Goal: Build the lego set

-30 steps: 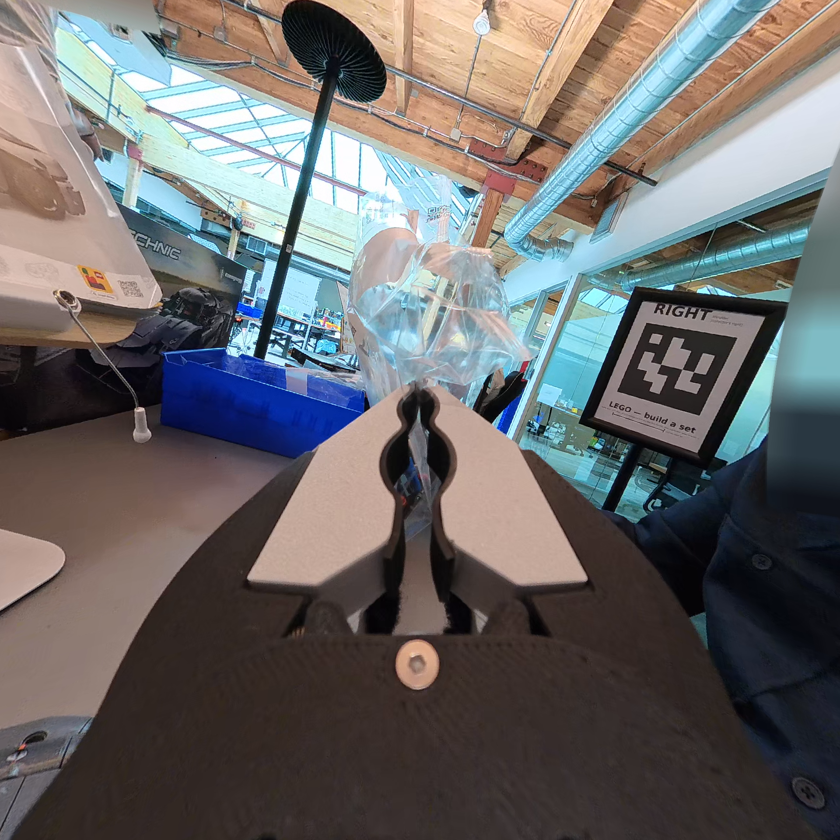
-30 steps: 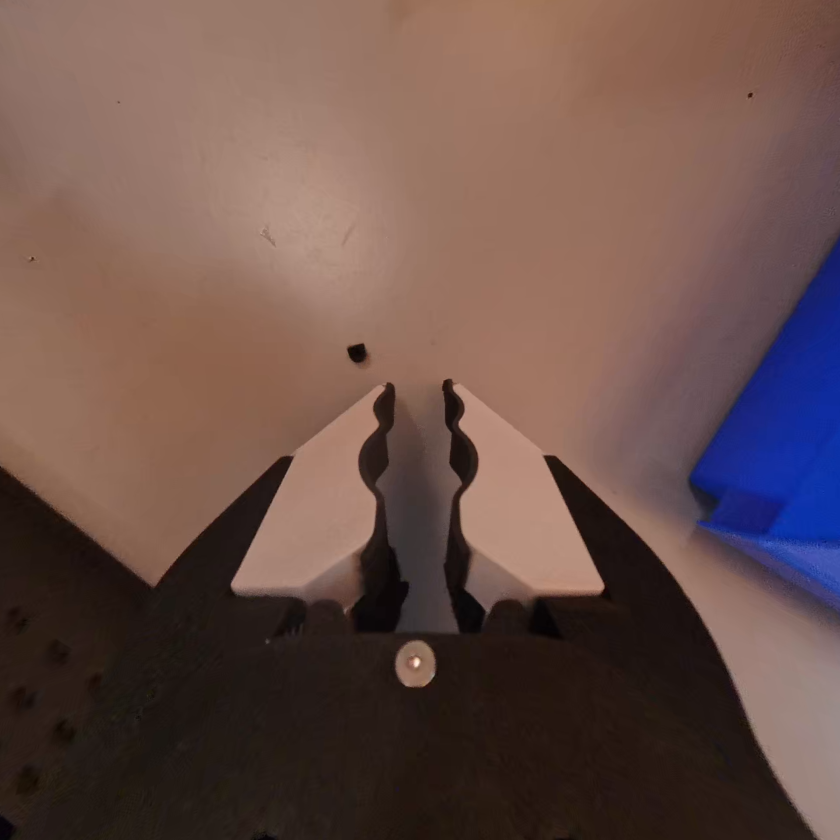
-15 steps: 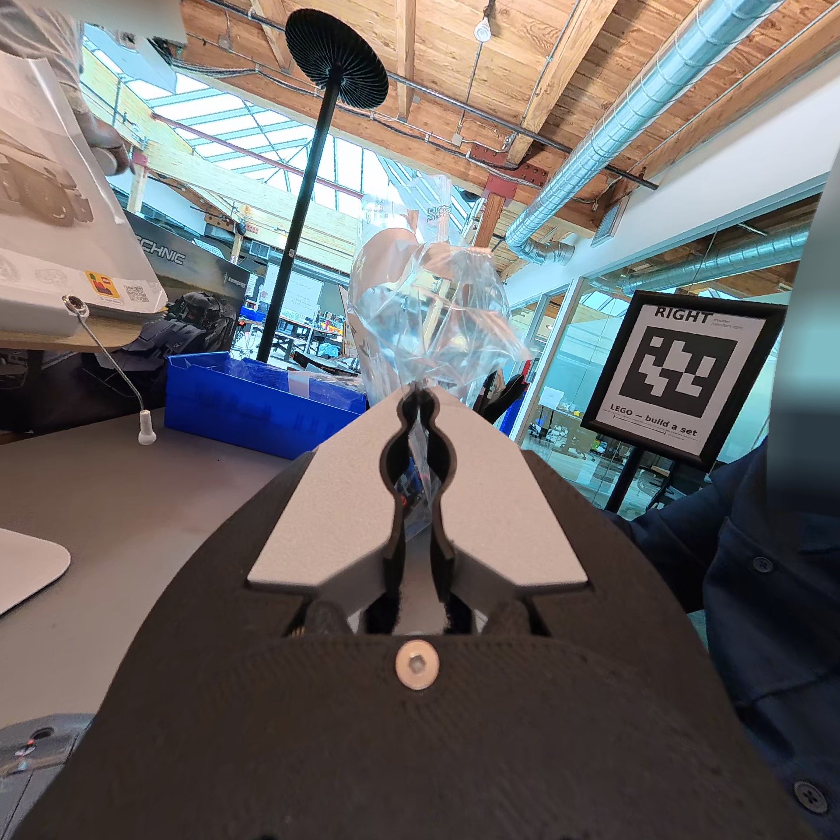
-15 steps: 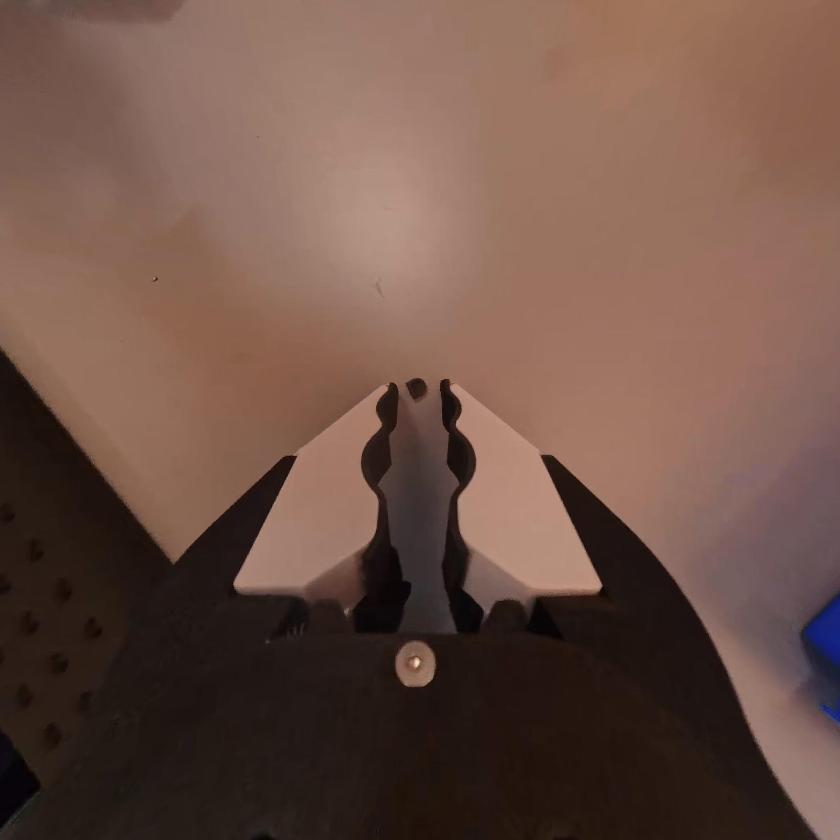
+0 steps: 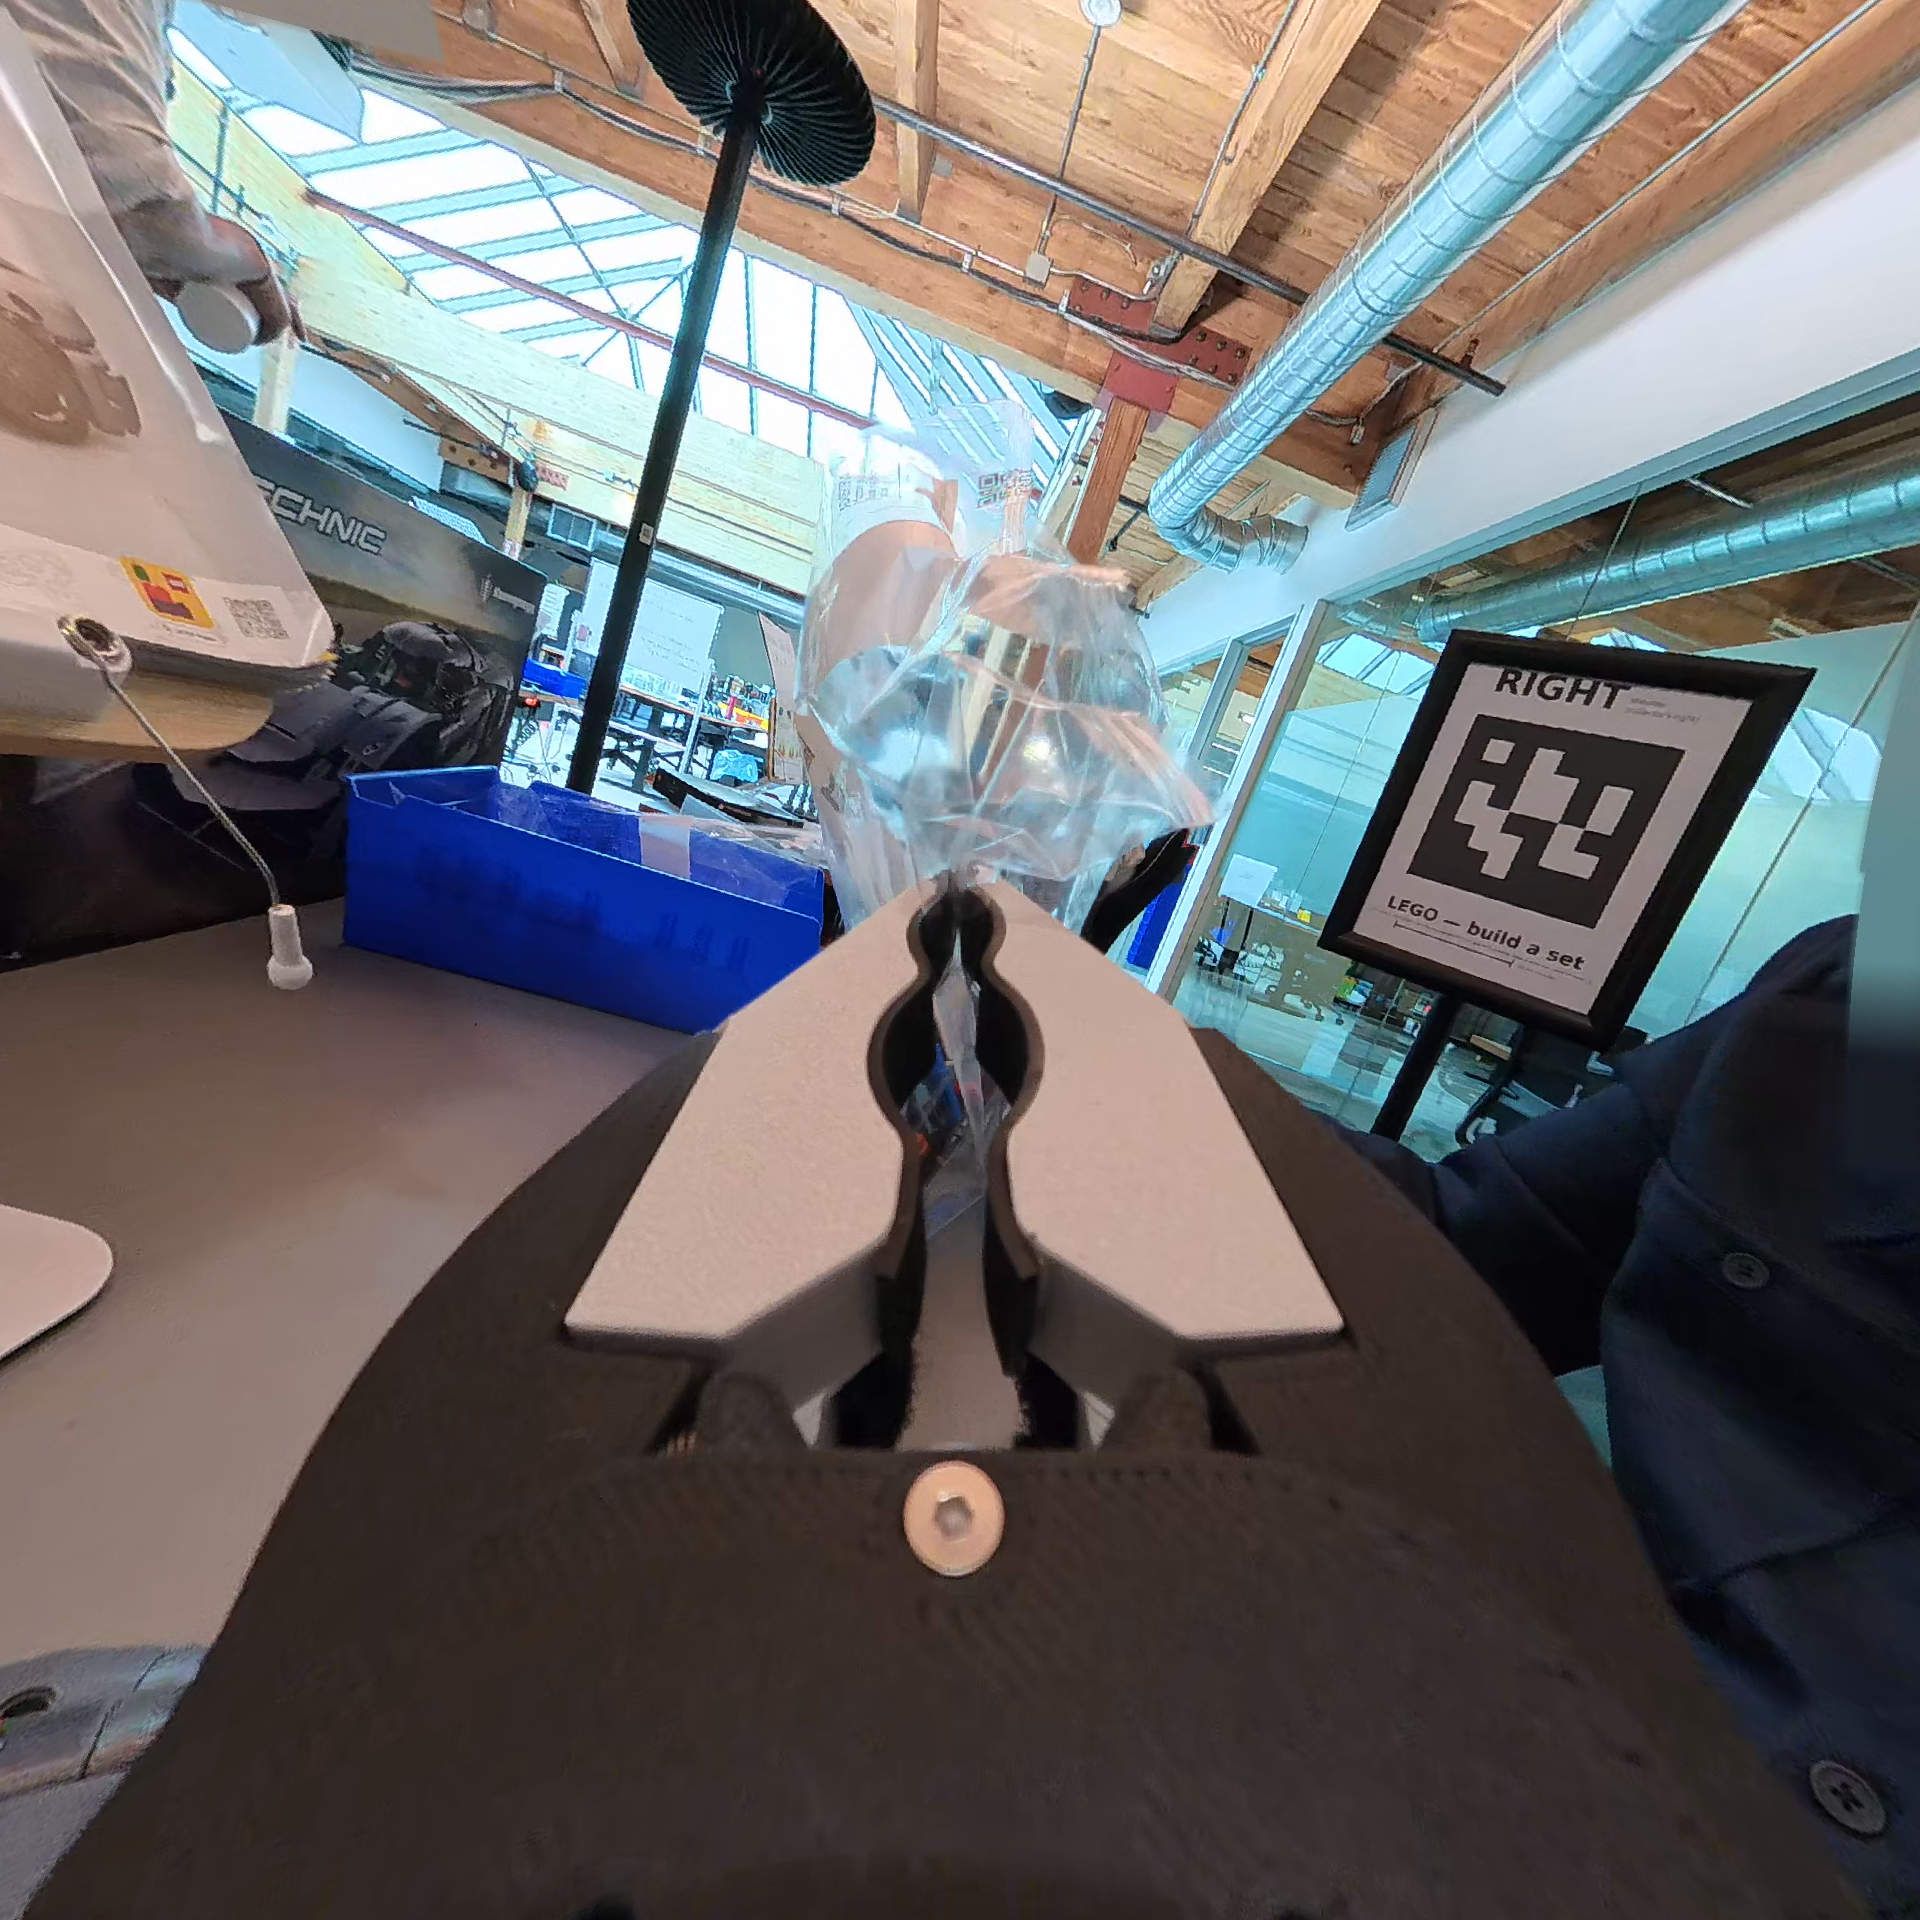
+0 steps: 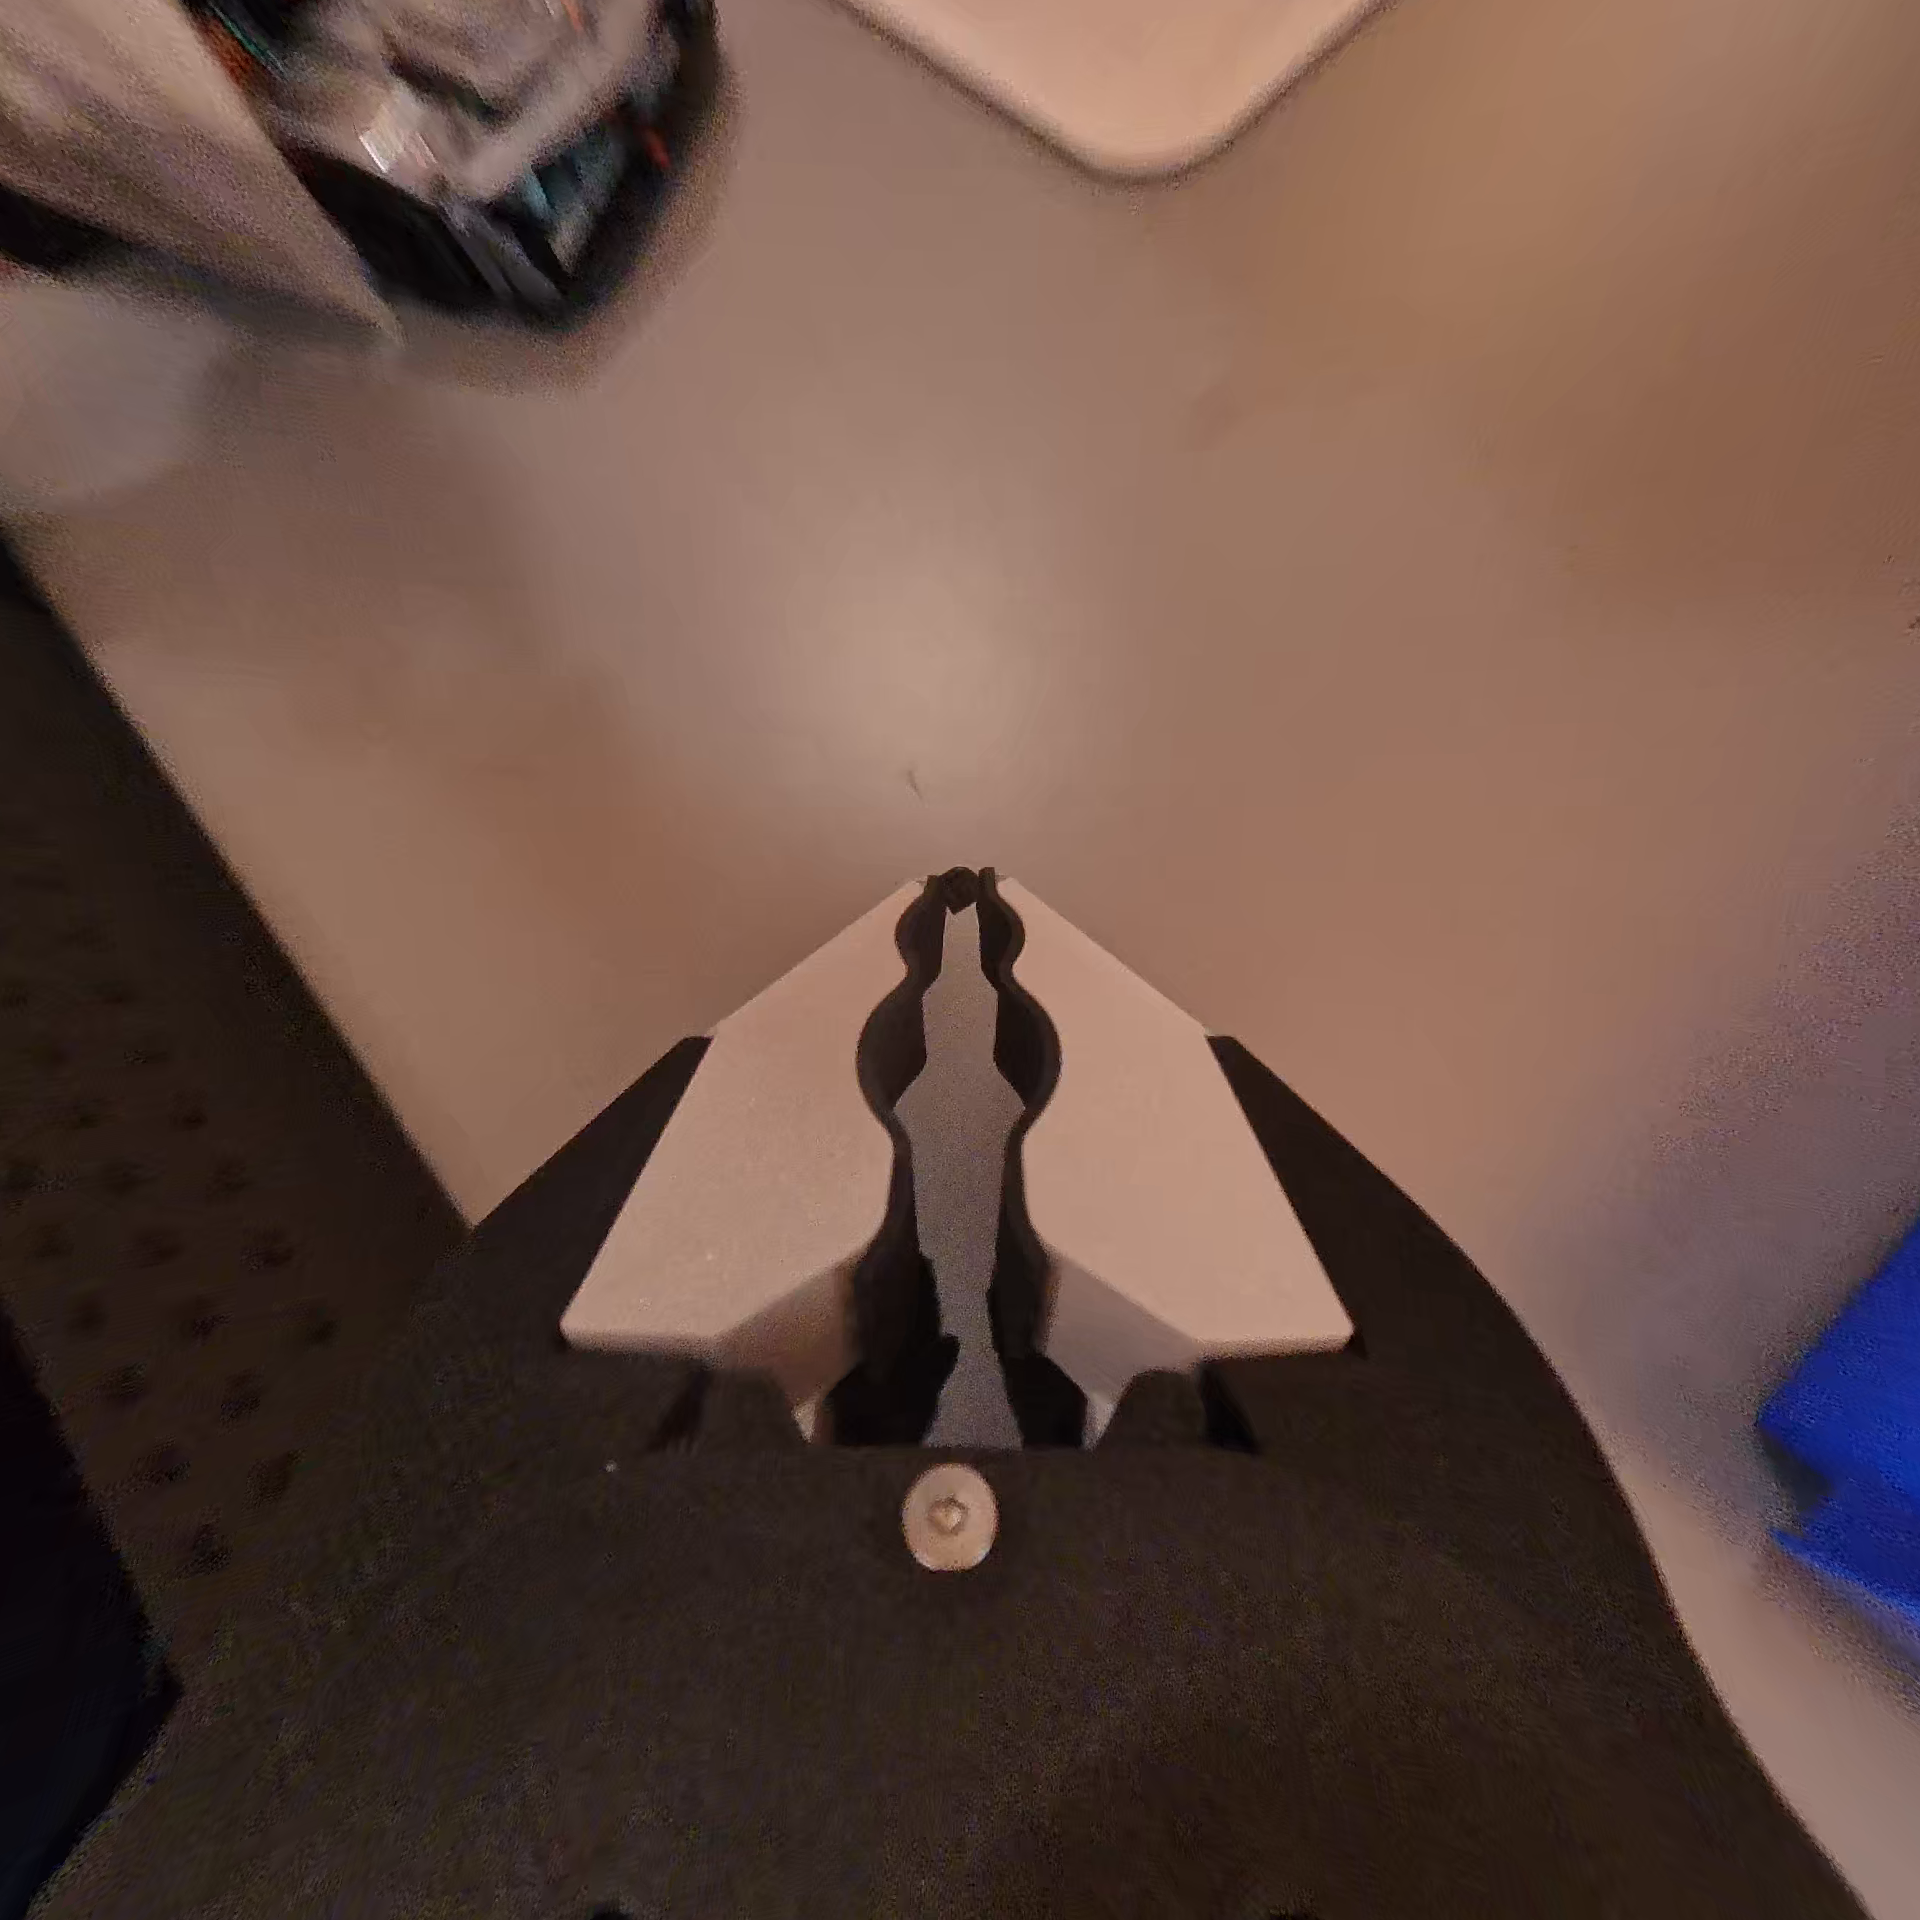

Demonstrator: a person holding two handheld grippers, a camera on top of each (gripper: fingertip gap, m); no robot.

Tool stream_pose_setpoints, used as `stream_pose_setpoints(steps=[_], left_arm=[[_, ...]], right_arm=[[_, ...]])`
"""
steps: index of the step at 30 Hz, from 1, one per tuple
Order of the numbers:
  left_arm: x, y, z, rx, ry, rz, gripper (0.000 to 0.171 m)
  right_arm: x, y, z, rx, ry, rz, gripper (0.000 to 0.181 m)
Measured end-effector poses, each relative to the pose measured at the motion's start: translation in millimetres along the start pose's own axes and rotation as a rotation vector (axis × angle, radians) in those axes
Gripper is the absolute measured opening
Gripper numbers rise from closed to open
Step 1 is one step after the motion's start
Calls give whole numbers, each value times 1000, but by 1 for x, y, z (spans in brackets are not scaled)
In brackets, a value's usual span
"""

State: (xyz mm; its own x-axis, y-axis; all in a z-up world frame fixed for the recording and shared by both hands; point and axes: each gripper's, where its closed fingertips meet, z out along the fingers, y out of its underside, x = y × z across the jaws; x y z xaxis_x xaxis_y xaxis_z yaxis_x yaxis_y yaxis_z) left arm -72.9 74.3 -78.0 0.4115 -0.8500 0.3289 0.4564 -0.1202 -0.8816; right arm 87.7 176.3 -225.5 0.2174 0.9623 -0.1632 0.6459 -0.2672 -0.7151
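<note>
My left gripper (image 5: 958, 902) is shut on a clear plastic bag (image 5: 977, 717) and holds it up above the grey table (image 5: 239, 1132); the bag bulges past the fingertips and some small pieces show between the fingers. My right gripper (image 6: 958, 885) points down at the table (image 6: 1039, 520) and is shut on a tiny black piece (image 6: 954, 886) pinched at its tips. A blurred dark object with clear plastic (image 6: 488, 177) lies at the upper left of the right wrist view.
A blue bin (image 5: 582, 904) stands on the table behind the bag; its corner shows in the right wrist view (image 6: 1860, 1444). A booklet on a stand (image 5: 114, 488), a black pole (image 5: 675, 416), a framed marker sign (image 5: 1558, 831), a white base plate (image 6: 1122, 73) and a person's dark sleeve (image 5: 1714, 1247) are around. My right fingertips sit around 25 cm from my left ones.
My right gripper moved over the small black piece, closed on it and lifted, bringing more of the table into view. The left gripper kept hold of the bag and barely moved.
</note>
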Motion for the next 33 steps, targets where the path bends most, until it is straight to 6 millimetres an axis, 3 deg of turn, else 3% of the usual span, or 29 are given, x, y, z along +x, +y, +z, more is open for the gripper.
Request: stream_pose_setpoints(steps=[6, 9, 11, 14, 17, 19, 21, 23, 24, 25, 27, 30, 33], left_arm=[[0, 4, 3, -15, 11, -8, 0], [0, 4, 3, -16, 12, -10, 0], [0, 5, 3, -17, 11, -10, 0], [0, 5, 3, -17, 11, -11, 0], [1, 5, 3, -17, 13, -11, 0], [1, 5, 3, -16, 14, -11, 0], [1, 5, 2, -17, 16, -12, 0], [0, 2, 0, -5, 11, -11, 0], [0, -1, -1, 5, 10, -12, 0], [0, -3, -3, 15, 8, -11, 0], [2, -7, -4, 31, 12, -6, 0], [3, -7, -3, 29, 13, -2, 0], [2, -4, -2, 19, 9, -8, 0]], right_arm=[[-35, -94, -83, 270, -39, -125, 4], [-48, -134, -104, 333, -3, -205, 3], [-59, -152, -106, 345, -22, -246, 0], [-67, -168, -96, 326, -28, -282, 0], [-69, -169, -82, 264, -27, -301, 0], [-68, -170, -85, 264, -18, -285, 0], [-65, -168, -101, 269, 19, -276, 2], [-54, -150, -118, 205, 78, -276, 9], [-42, -131, -125, 123, 124, -265, 15], [-28, -108, -131, 19, 163, -257, 23], [-4, -57, -136, -179, 191, -235, 24], [18, 19, -124, -421, 148, -187, 24], [19, 80, -98, -592, 73, -184, 25]])
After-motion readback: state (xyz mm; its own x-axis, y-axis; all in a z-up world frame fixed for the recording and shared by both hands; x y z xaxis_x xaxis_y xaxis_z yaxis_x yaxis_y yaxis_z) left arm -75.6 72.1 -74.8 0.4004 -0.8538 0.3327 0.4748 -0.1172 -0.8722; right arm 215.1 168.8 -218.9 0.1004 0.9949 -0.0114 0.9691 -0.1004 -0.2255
